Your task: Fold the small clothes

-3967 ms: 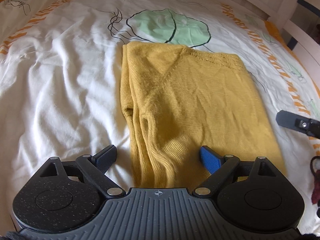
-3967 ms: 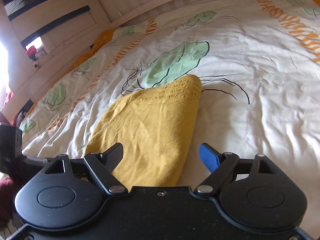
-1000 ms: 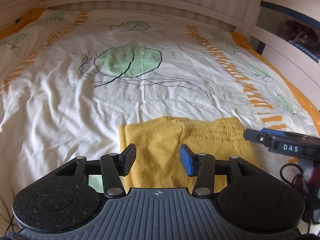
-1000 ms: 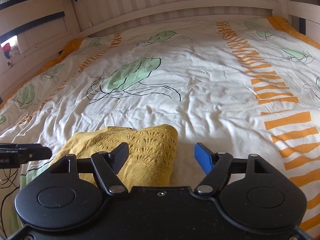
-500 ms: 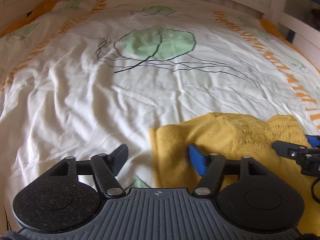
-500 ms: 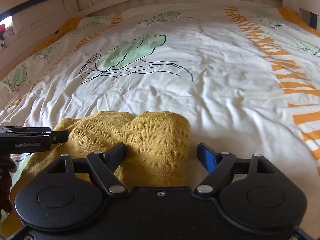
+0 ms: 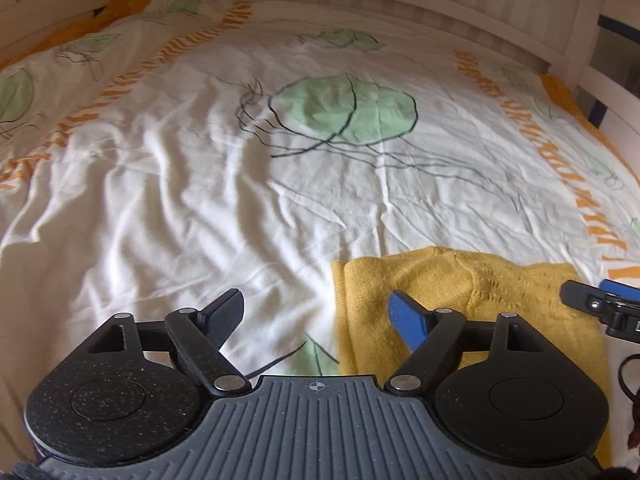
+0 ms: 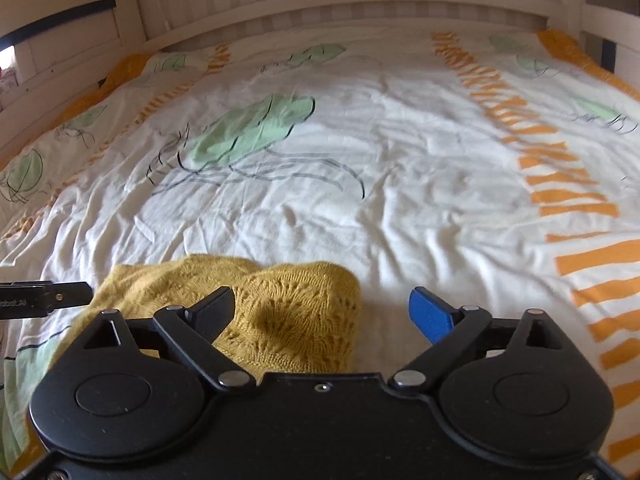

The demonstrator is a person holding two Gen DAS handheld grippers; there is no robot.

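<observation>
A mustard-yellow knit garment (image 7: 460, 292) lies folded on the bed, low and right in the left wrist view, and low and left of centre in the right wrist view (image 8: 288, 304). My left gripper (image 7: 320, 314) hovers over the garment's left edge, its jaws opening; the edge sits between them and the pads do not press it. My right gripper (image 8: 324, 310) hangs over the garment's right edge with jaws opening wide, no pad pressing the knit. The right gripper's fingers (image 7: 588, 300) show at the right border of the left wrist view.
A white duvet (image 7: 200, 184) with green jellyfish prints and orange stripes covers the bed. A white slatted bed frame (image 8: 360, 4) runs along the far side and both flanks. A dark cable (image 7: 624, 376) hangs at the right.
Both grippers' jaws have spread wider and let go of the yellow garment, which has settled flat. The left gripper has shifted left, so the garment sits further right in its view.
</observation>
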